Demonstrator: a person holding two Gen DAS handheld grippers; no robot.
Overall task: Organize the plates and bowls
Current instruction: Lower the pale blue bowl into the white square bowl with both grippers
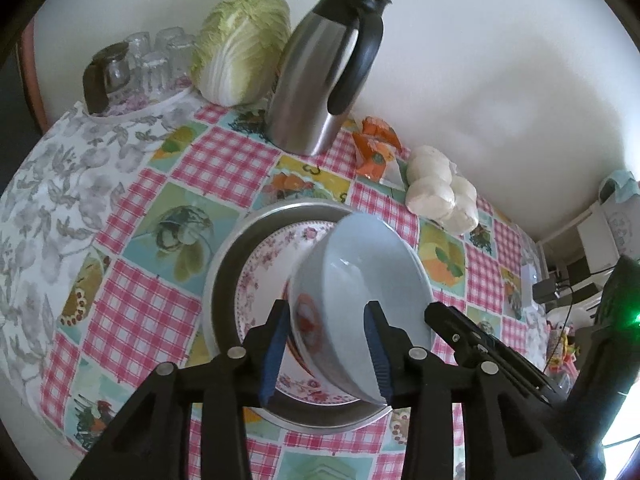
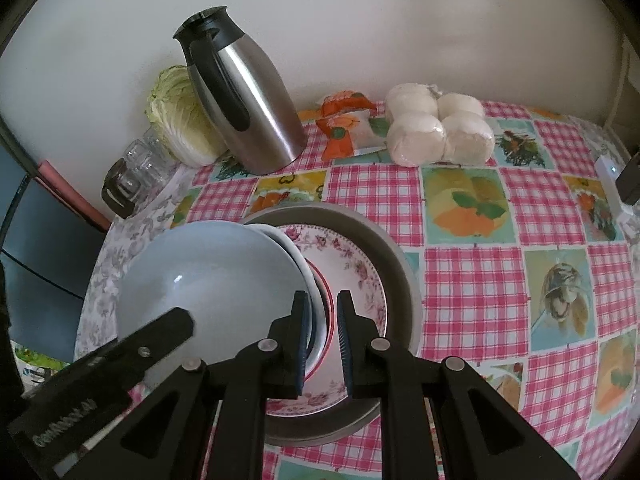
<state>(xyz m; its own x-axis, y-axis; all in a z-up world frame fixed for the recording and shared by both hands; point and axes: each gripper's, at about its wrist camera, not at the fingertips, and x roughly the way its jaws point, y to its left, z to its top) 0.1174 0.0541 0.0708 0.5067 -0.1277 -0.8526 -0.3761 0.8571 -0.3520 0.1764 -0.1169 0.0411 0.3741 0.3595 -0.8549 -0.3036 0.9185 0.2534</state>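
From the left wrist, the left gripper (image 1: 326, 344) has its jaws apart, and the rim of a tilted pale blue bowl (image 1: 360, 276) sits between them. The blue pad on the right lies against the bowl's inside wall; the pad on the left stands just off the painted outside, so no firm pinch shows. The bowl leans, its mouth turned up and away from the jaws. Beneath it lies a floral plate (image 1: 264, 264) inside a round metal pan (image 1: 224, 276) on the checked bench (image 1: 136, 304). Just beside the jaws on the right, the dark tip of the right gripper (image 1: 440, 316) reaches the bowl's far edge. Beyond the jaws stand a steel jug (image 1: 320, 76), a cabbage (image 1: 240, 48), some glasses (image 1: 156, 60), an orange packet (image 1: 376, 144) and wrapped white buns (image 1: 440, 188).

From the right wrist, the right gripper (image 2: 323, 340) has its jaws close together, clamped on the edge of the bowls: the pale blue bowl (image 2: 208, 276) spreads out to the left of the jaws, and the rim of a second, red-edged bowl (image 2: 316, 300) nested under it passes between the pads. The floral plate (image 2: 360, 276) and metal pan (image 2: 400, 264) lie below and to the right of the jaws. The left gripper (image 2: 176, 326) shows one finger over the blue bowl's near side.
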